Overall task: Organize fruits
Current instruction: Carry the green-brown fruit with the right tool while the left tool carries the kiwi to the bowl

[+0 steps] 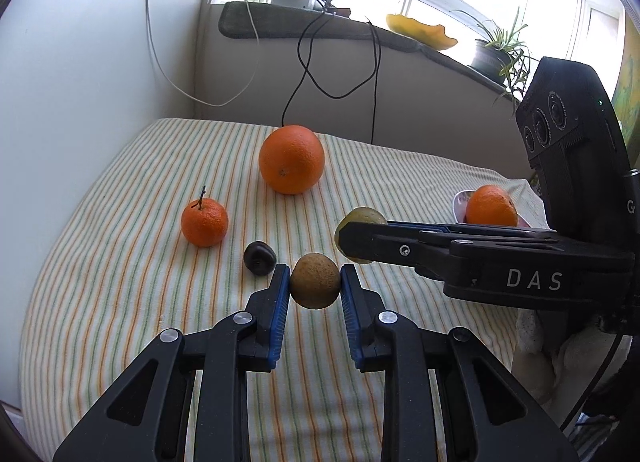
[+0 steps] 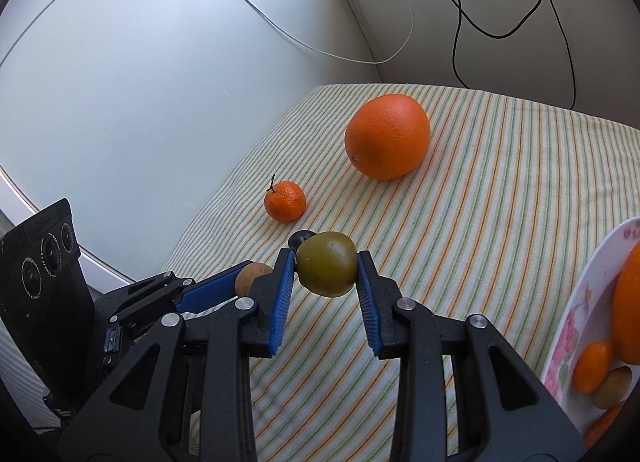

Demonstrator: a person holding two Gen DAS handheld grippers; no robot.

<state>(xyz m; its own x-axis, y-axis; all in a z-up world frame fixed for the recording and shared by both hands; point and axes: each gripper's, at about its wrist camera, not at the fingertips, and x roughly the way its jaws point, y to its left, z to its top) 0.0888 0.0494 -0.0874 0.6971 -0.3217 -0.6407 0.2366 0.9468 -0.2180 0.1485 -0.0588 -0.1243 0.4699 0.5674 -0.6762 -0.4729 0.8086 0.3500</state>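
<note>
Two blue pads of the left gripper (image 1: 315,282) are pressed on a small round brown fruit (image 1: 315,281), which is held up off the striped cloth (image 1: 120,262). Just to its right, a bigger green-yellow fruit (image 2: 327,264) is squeezed between the pads of the right gripper (image 2: 327,266), and it too is held above the cloth. Both pairs of fingers are clamped tight on their fruit.

Three fruits are left on the cloth: a big orange (image 1: 291,159) far back, a small mandarin (image 1: 204,223) with a stalk nearer the left, and a small dark fruit (image 1: 260,258) just beside the left gripper. A flowered plate (image 2: 580,322) is seen at the right edge, with an orange and a few small fruits already in it. It looks as if the two held fruits are meant for that plate.

Some things could go wrong. Both fruits are round and smooth, so one could slip out and roll off the cloth if it is tilted or shaken. The two grippers are close together, so one could be bumped by the other. The plate is partly filled, so a fruit dropped in hard could knock the others out.
</note>
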